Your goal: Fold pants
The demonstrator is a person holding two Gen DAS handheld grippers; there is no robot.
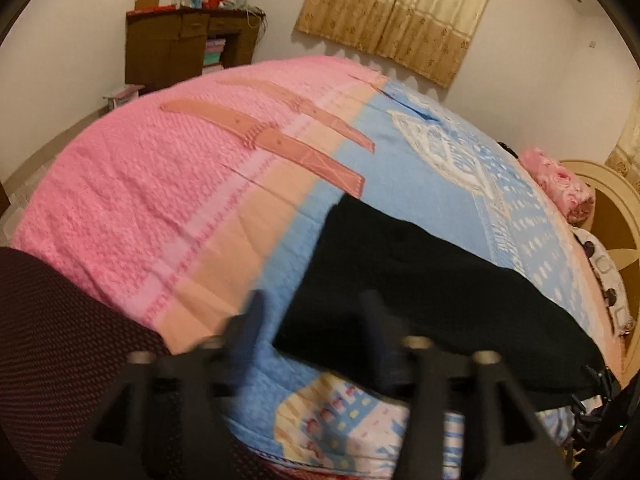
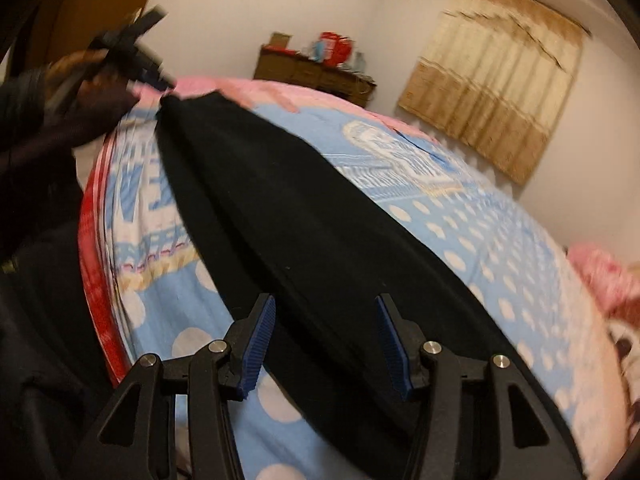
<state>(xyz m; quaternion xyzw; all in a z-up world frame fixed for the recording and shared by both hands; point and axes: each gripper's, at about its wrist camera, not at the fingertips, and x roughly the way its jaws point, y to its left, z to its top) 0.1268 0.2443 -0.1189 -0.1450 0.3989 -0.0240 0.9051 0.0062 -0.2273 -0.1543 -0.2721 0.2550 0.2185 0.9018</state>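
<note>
Black pants [image 1: 420, 280] lie flat on the bed's blue patterned blanket [image 1: 452, 172], stretched as a long dark strip [image 2: 288, 216]. My left gripper [image 1: 316, 304] is open and empty, hovering over the pants' near left corner. My right gripper [image 2: 326, 304] is open, its blue-padded fingers [image 2: 260, 344] spread just above the near end of the strip. The left gripper [image 2: 132, 52] also shows in the right wrist view, blurred, at the strip's far end; I cannot tell whether it touches the cloth.
A pink blanket [image 1: 132, 188] covers the bed's left part. A brown cabinet [image 1: 180, 48] with clutter stands by the far wall, beside a gold curtain [image 1: 396, 12]. A pink pillow [image 1: 560, 184] and headboard [image 1: 612, 216] are at right. A dark-red mesh chair back [image 1: 60, 340] is near left.
</note>
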